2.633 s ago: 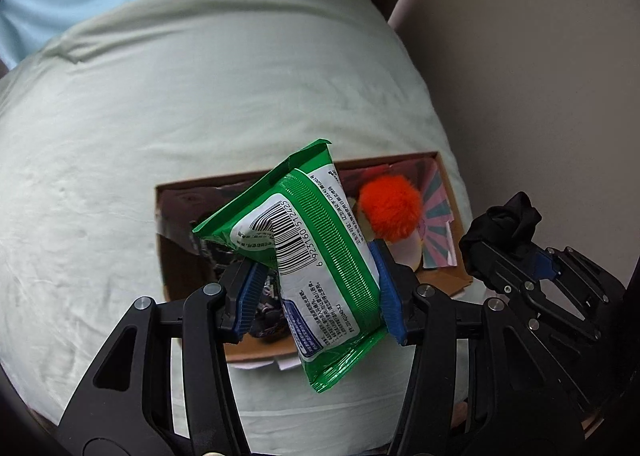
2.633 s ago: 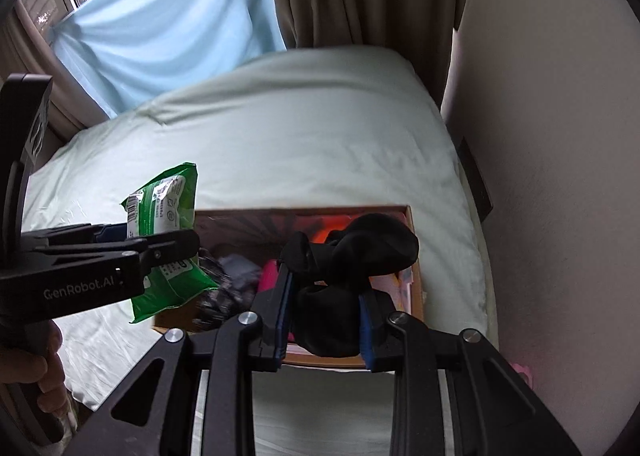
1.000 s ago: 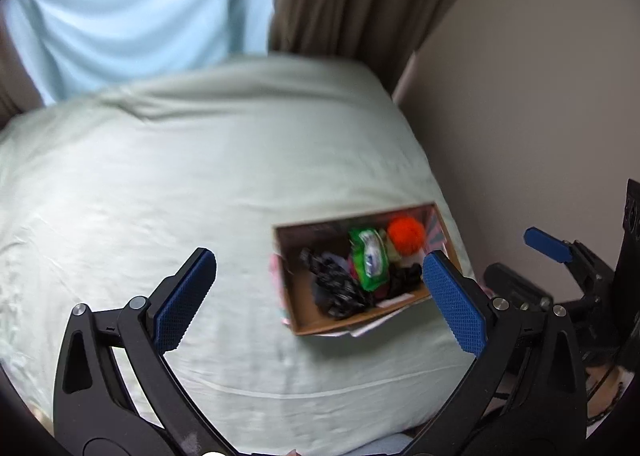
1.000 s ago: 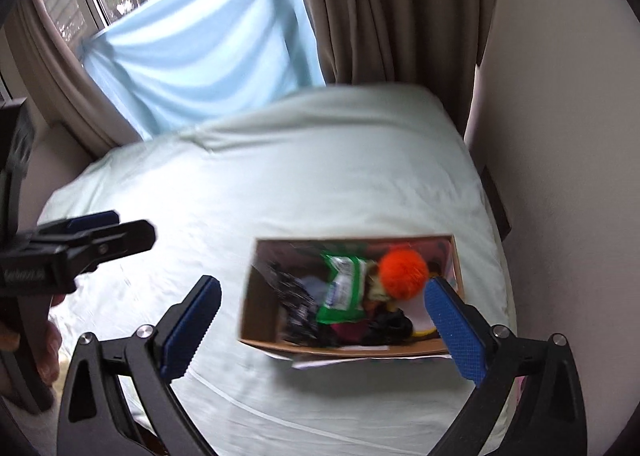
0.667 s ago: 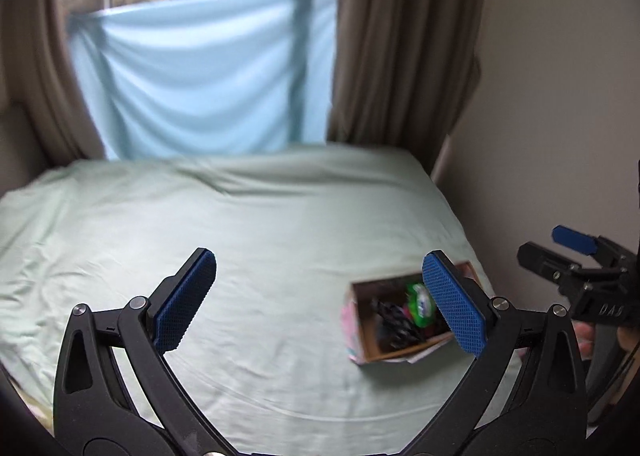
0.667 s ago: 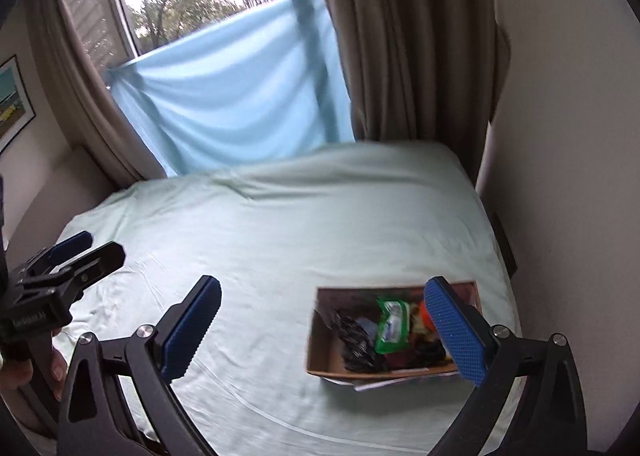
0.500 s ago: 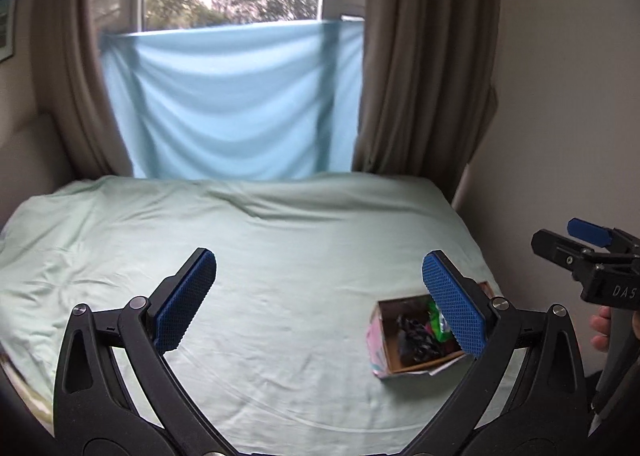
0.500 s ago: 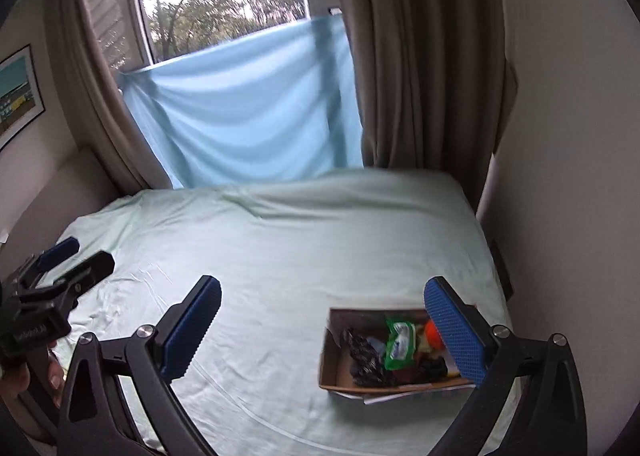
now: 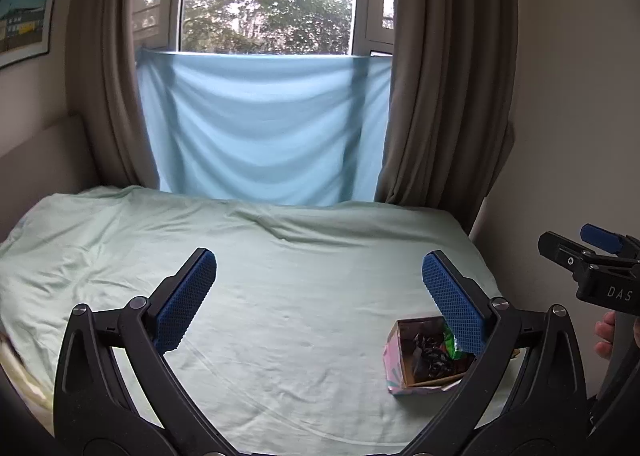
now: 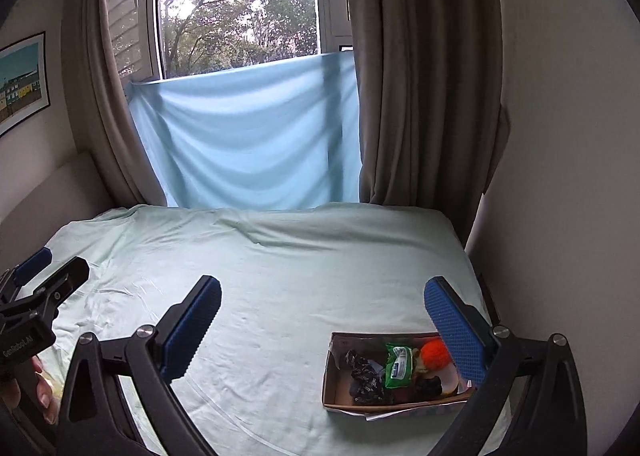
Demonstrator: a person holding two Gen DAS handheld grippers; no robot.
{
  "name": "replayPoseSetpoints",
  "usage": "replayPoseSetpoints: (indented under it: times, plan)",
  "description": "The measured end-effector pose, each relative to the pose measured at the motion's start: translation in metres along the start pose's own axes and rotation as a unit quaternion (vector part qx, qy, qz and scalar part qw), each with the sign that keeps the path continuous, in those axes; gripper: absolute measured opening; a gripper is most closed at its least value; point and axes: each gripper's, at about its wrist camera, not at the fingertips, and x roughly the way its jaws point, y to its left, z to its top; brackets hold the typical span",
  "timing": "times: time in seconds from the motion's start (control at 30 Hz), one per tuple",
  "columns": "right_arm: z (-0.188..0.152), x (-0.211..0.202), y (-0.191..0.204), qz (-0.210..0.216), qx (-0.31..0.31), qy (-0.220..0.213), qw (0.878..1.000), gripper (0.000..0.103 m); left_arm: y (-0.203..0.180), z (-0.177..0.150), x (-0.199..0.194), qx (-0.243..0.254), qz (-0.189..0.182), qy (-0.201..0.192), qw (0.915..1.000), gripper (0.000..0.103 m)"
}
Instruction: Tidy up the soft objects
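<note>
Box [image 10: 394,404] below wide-spread jaws

Pale green bed [image 10: 280,276] with cardboard box [image 10: 336,384] near right edge.

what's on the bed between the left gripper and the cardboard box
Only bare green sheet; the right wrist view shows nothing lying between left gripper and cardboard box.
</note>
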Motion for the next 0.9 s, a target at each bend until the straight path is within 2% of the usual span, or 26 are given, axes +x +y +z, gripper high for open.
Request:
replayPoseSetpoints:
  times: [0.43, 0.9]
  plan:
    - [0.002, -0.016, 0.000, -0.025, -0.003, -0.024, 0.999, 0.101, -0.007, 0.000, -0.012, 0.010, -0.004, -0.013, 0.9999, 0.103]
    - [-0.001, -0.025, -0.002, -0.027, 0.002, -0.030, 0.999, 0.101, -0.012, -0.001, -0.024, 0.016, -0.003, -0.024, 0.9996, 0.103]
